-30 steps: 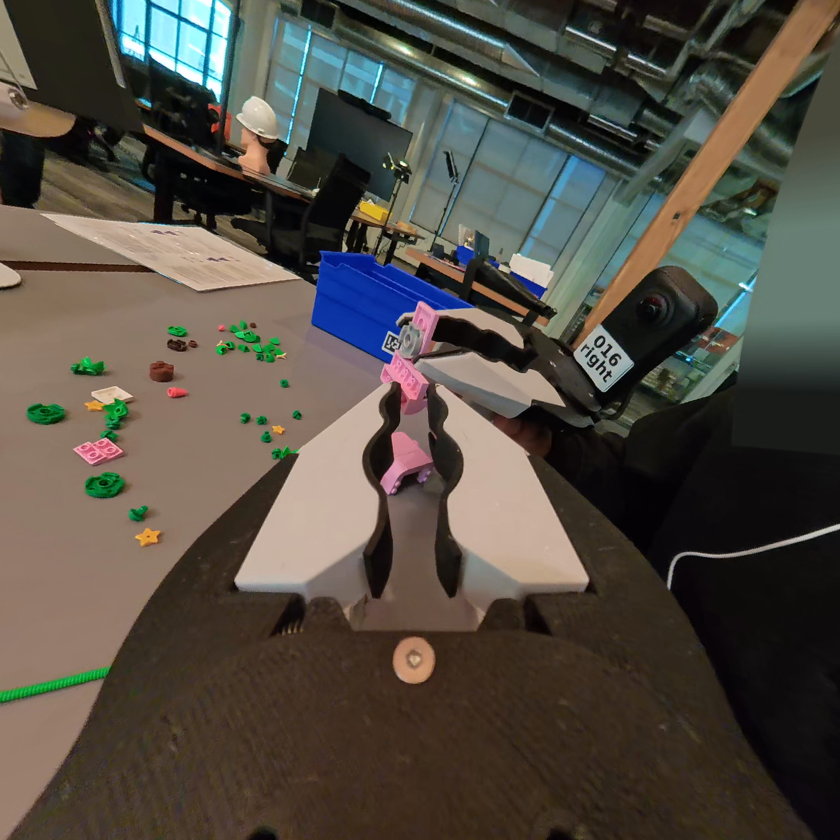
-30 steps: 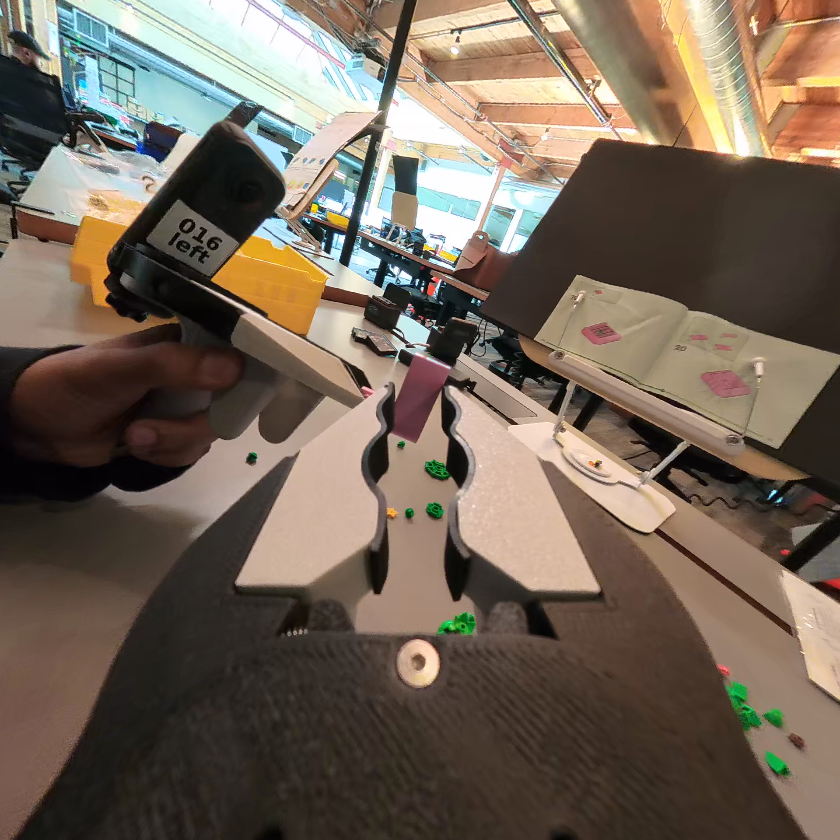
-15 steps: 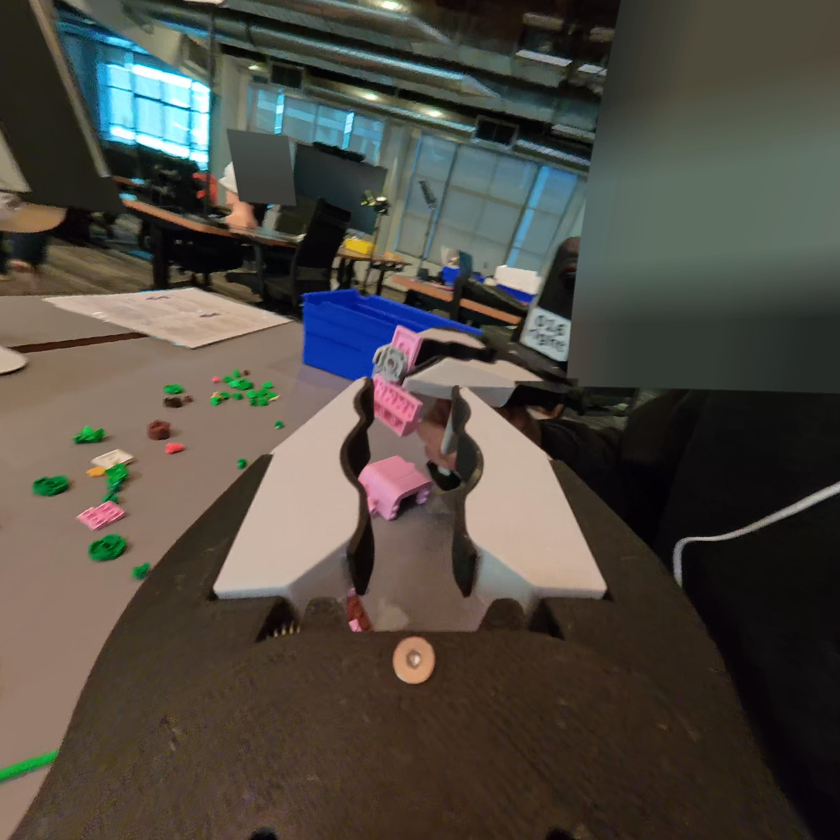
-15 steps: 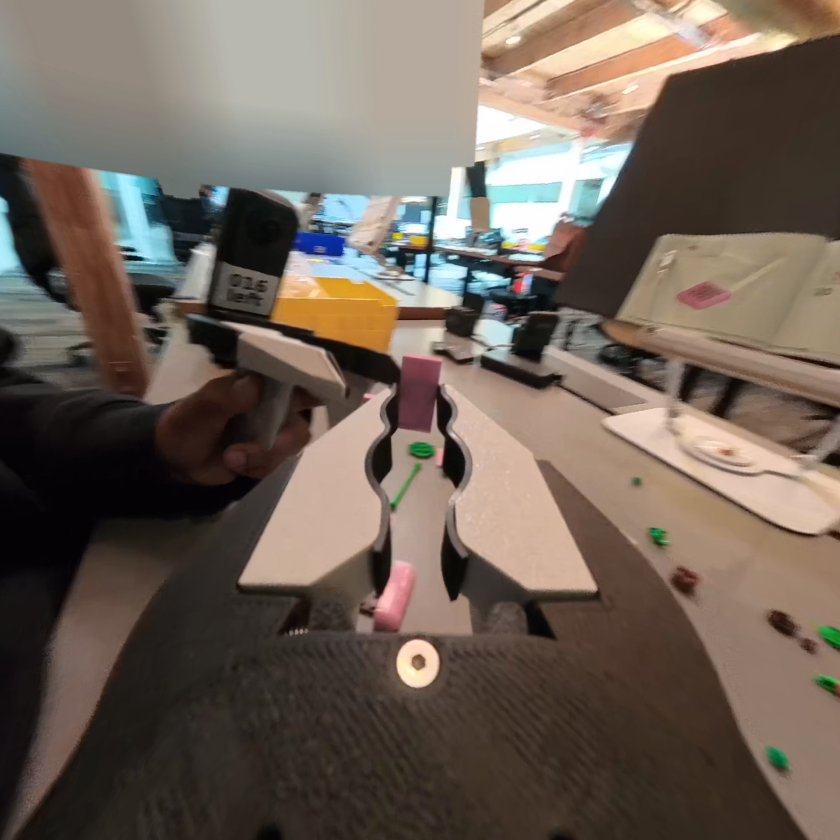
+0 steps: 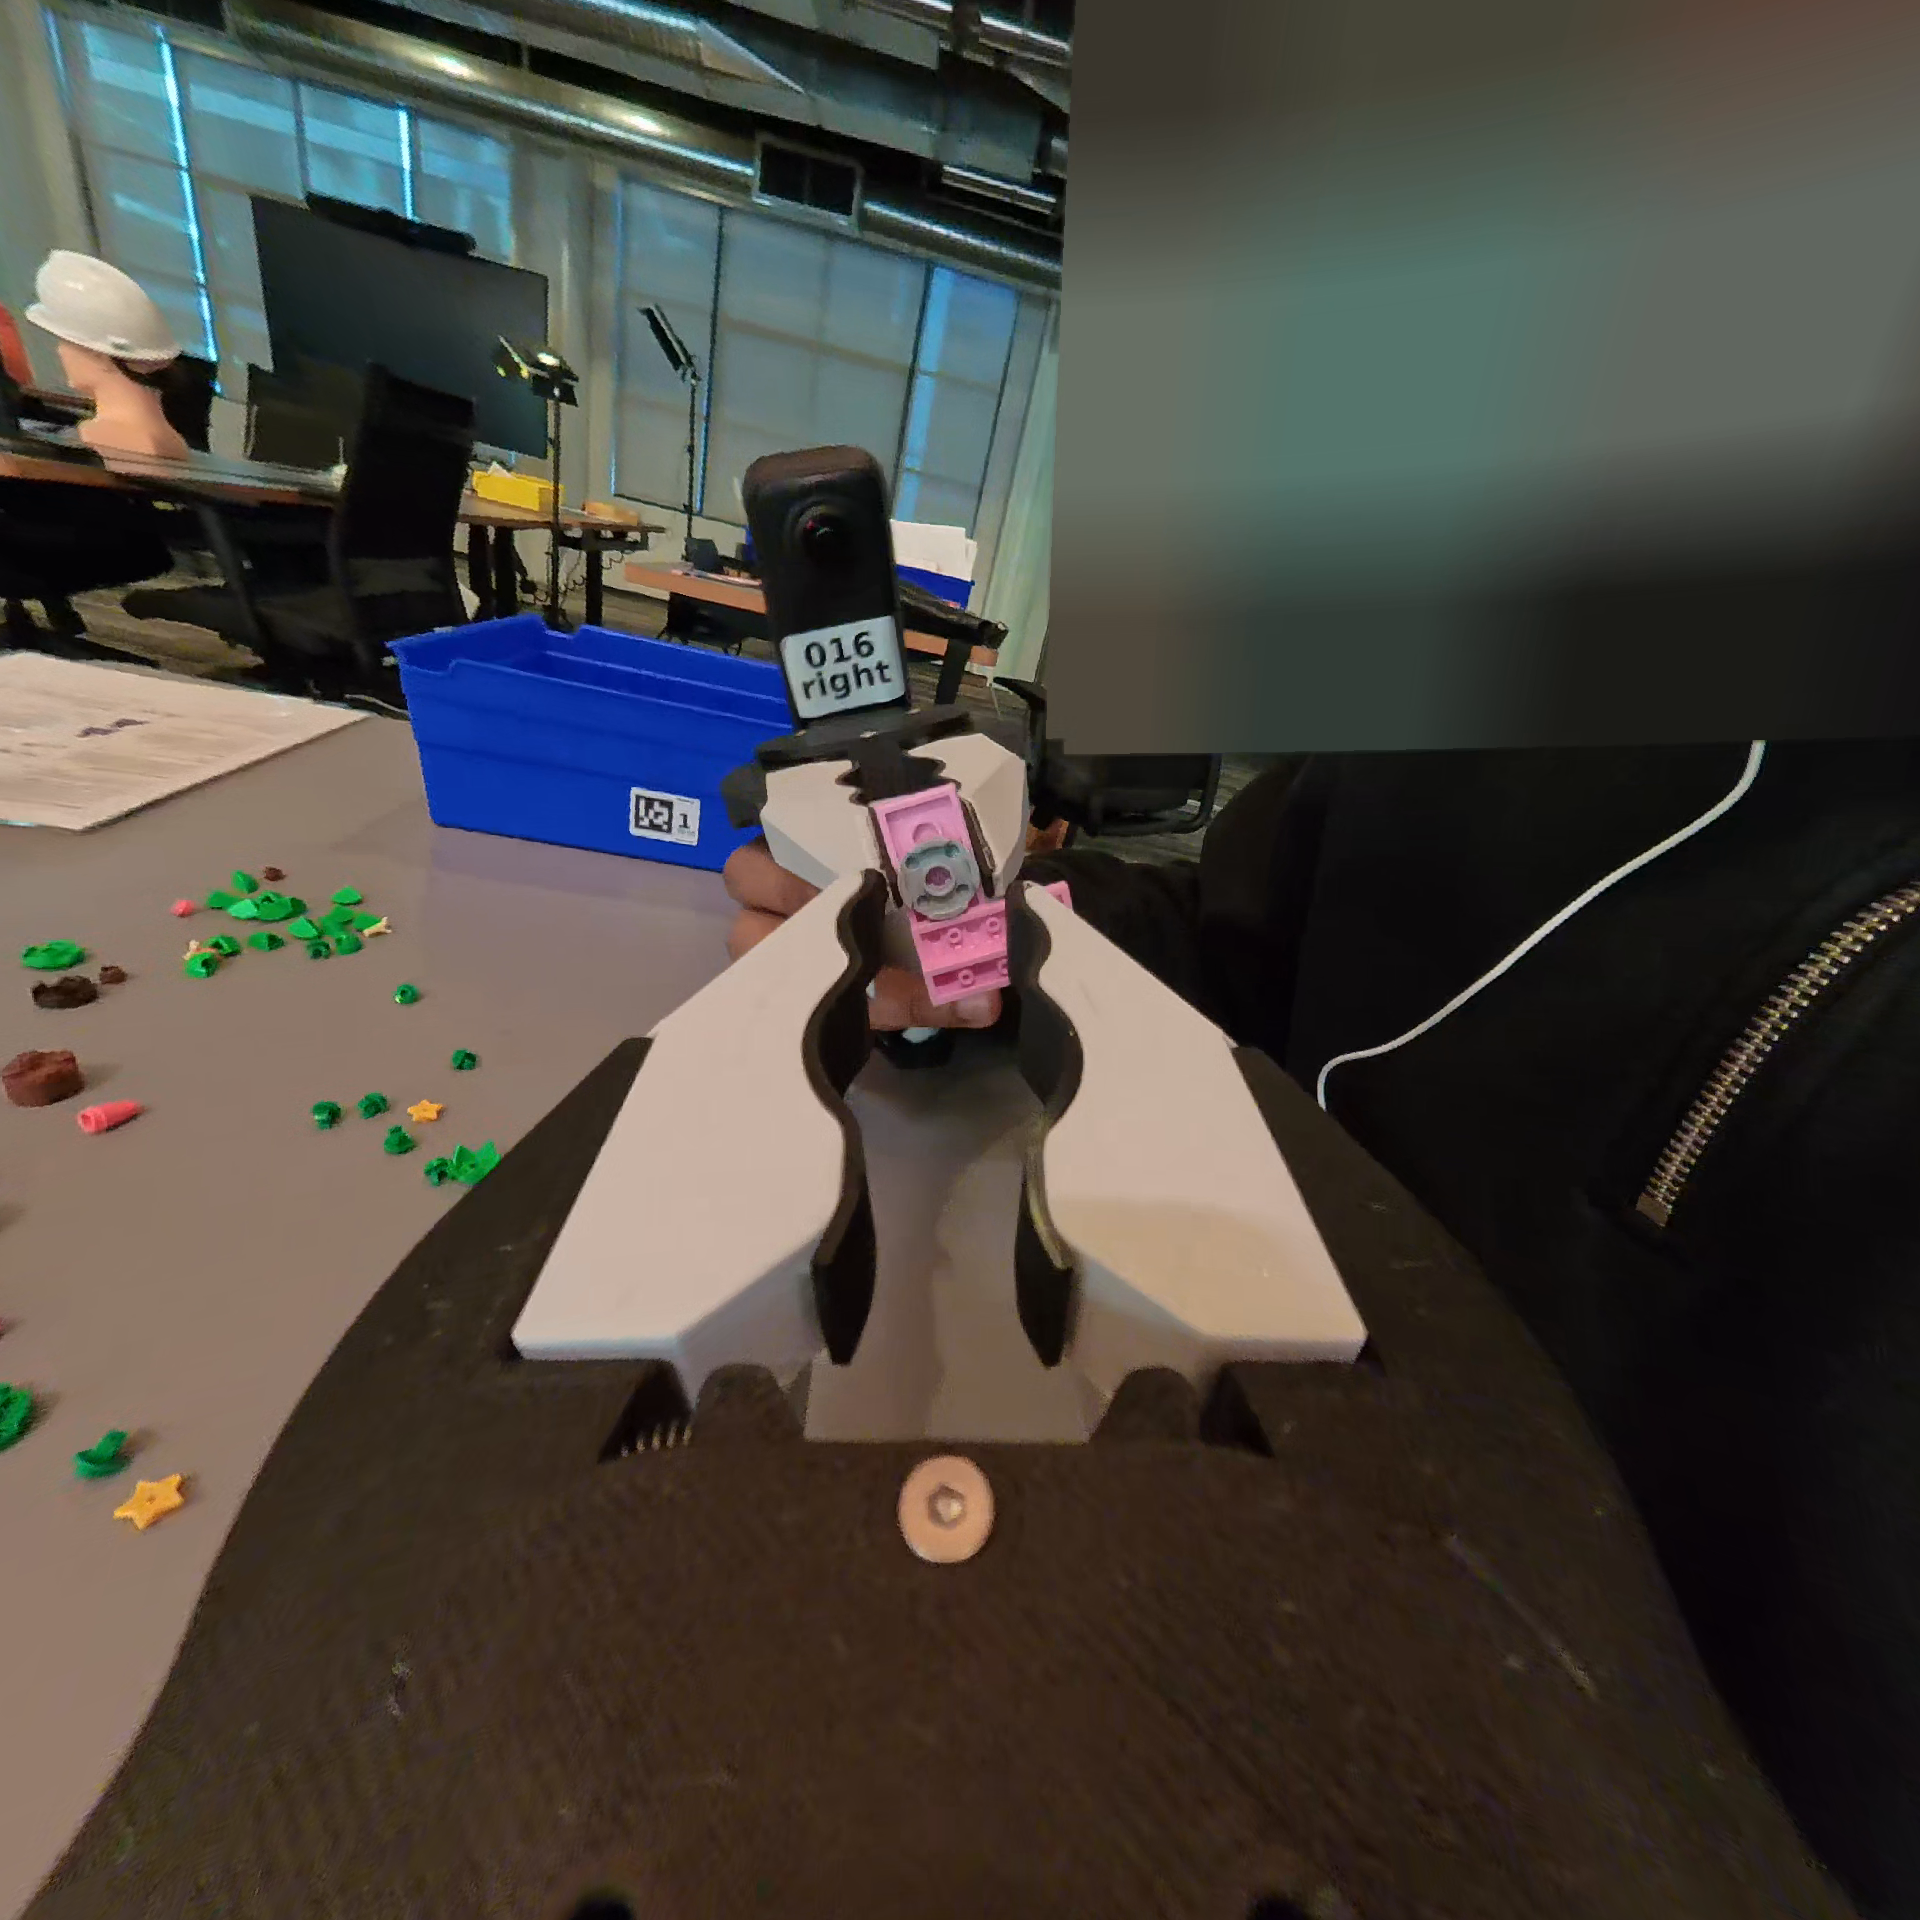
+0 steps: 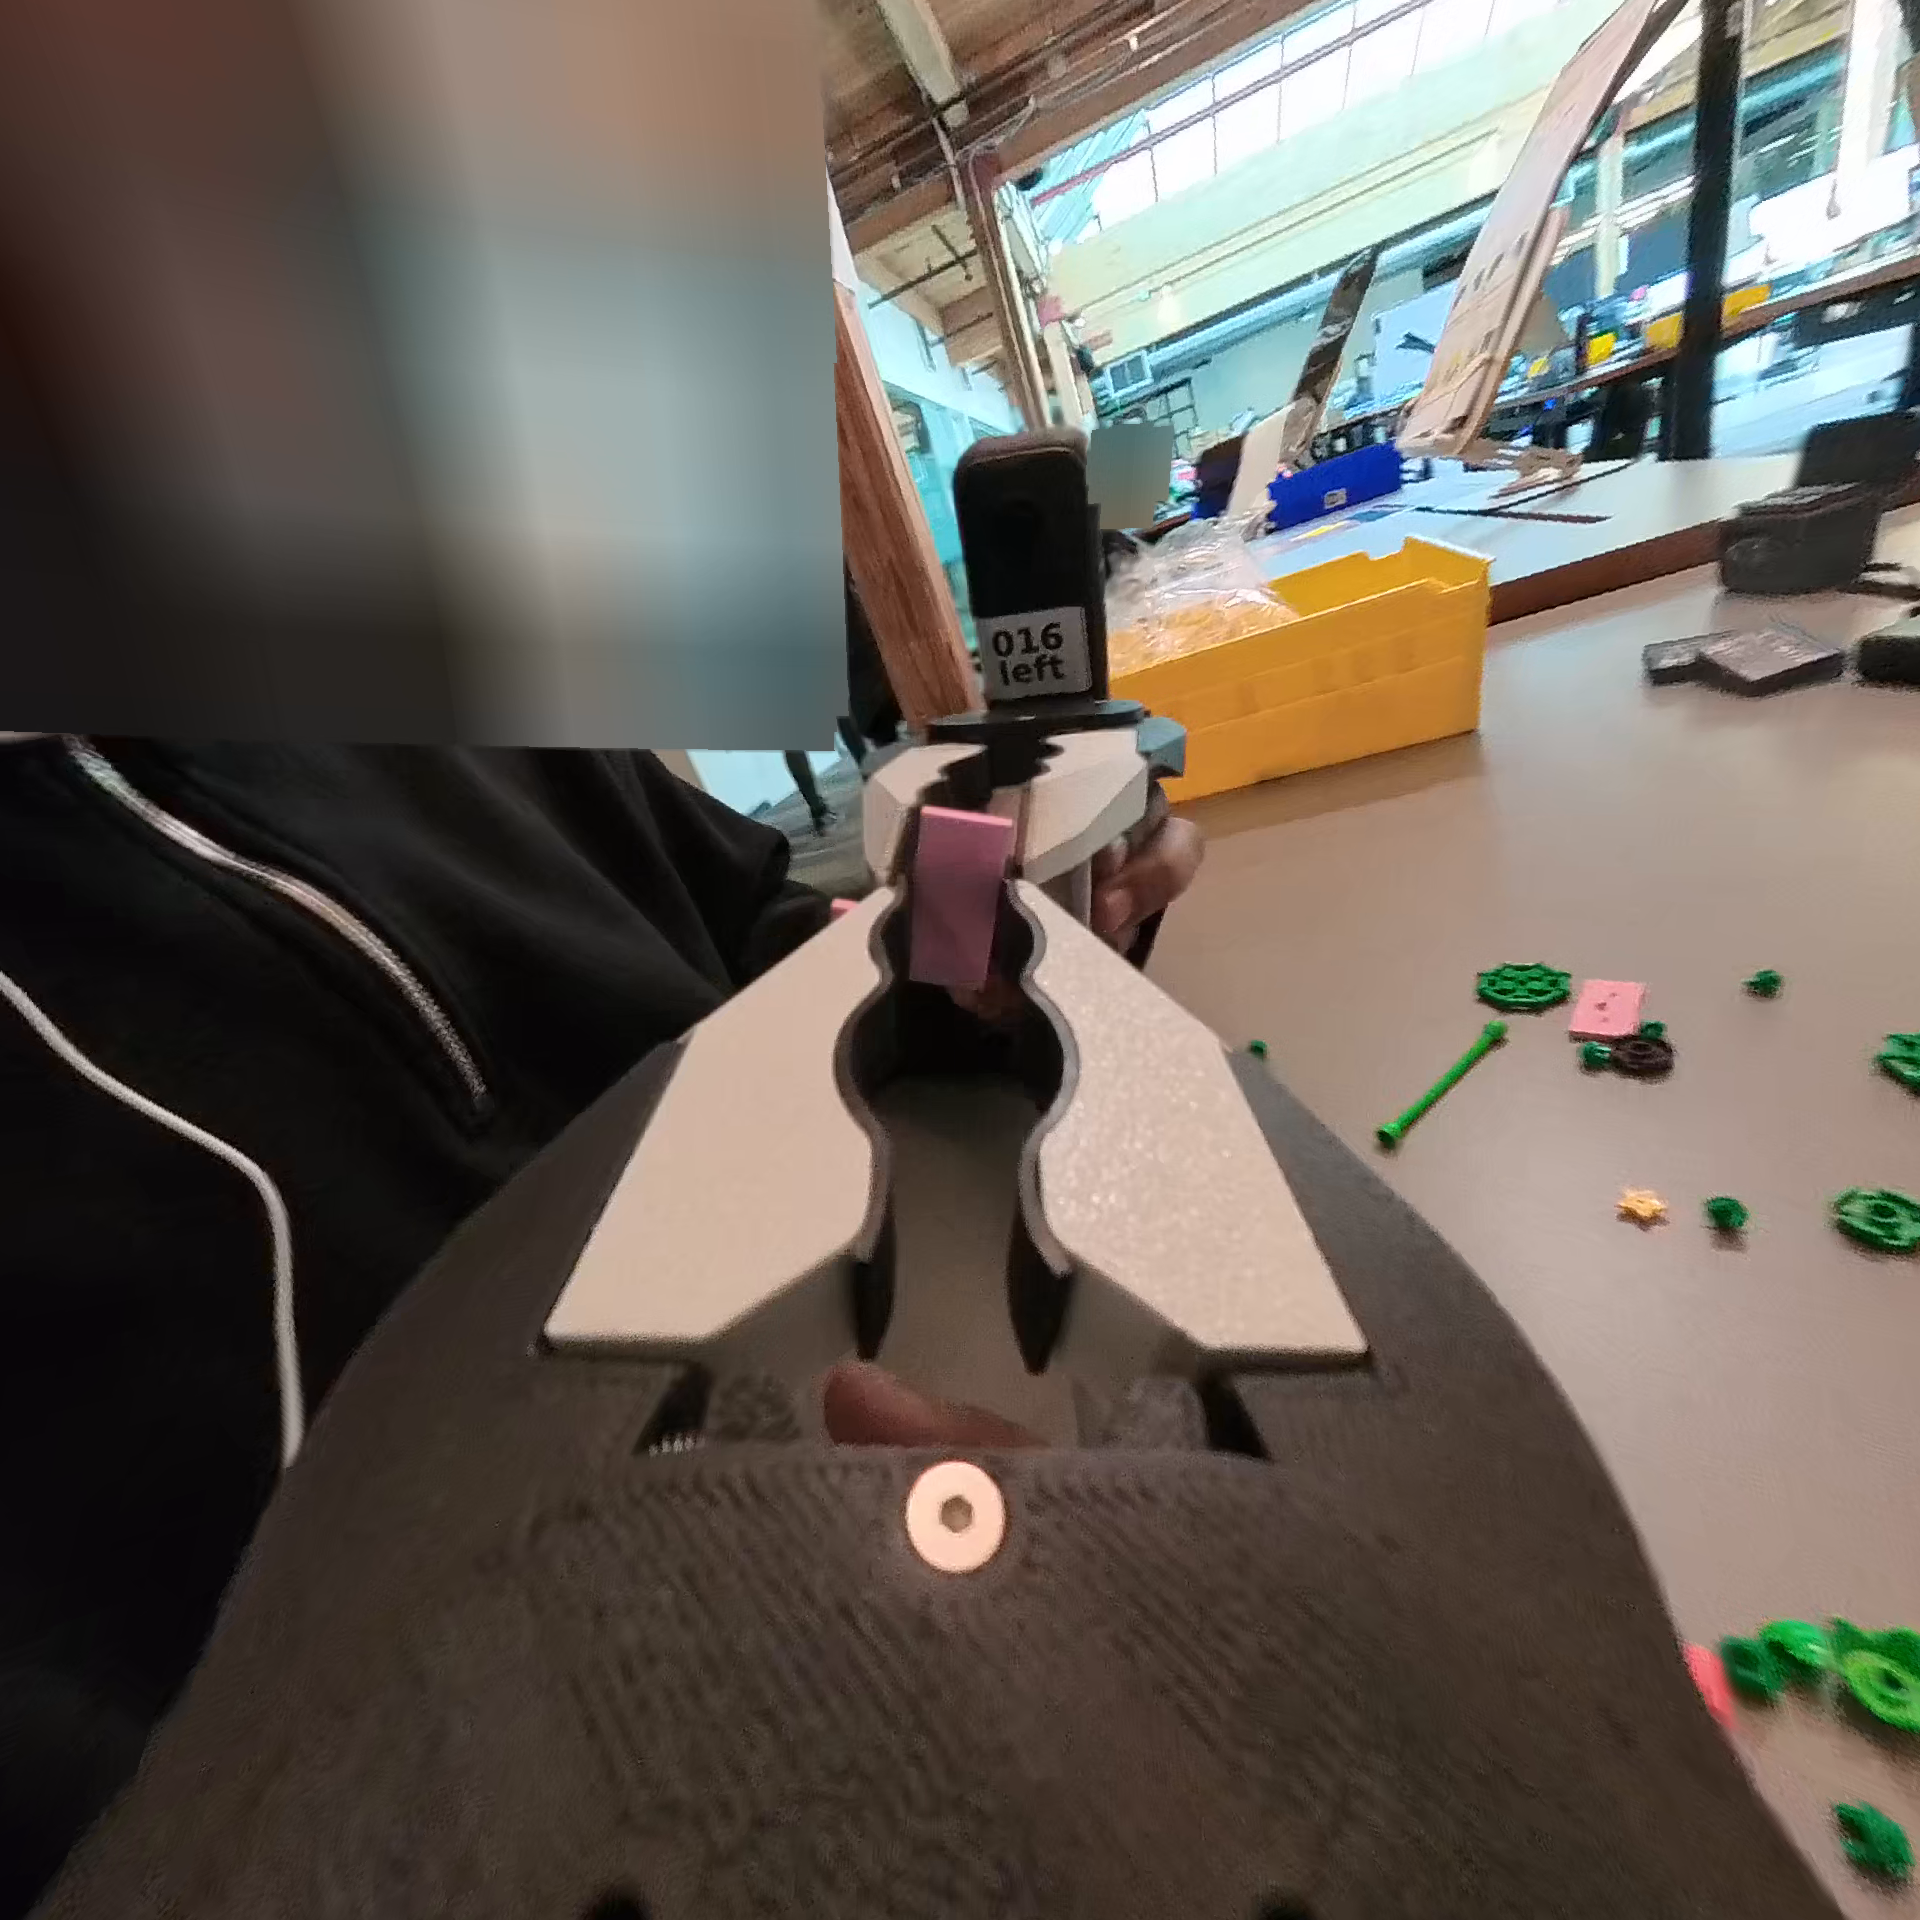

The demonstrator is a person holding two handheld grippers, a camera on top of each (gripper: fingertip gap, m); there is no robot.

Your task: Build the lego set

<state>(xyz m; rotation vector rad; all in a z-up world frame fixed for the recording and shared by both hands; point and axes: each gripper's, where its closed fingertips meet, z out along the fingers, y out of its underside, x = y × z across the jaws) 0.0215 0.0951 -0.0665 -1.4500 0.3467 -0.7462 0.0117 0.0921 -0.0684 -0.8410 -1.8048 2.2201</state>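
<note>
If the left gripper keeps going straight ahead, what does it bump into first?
Most likely the pink lego piece held up right at the left gripper fingertips. Just behind it is the right gripper, facing it head-on. Depth is hard to judge; they may already touch.

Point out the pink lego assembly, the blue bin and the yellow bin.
pink lego assembly (image 5: 961,951): left wrist view, on its studded lower plate.
blue bin (image 5: 540,743): left wrist view, on its front wall.
yellow bin (image 6: 1320,675): right wrist view, on its long side wall.

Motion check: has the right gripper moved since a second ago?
Yes. The right gripper turned head-on, now right of the blue bin, not overlapping it.
</note>
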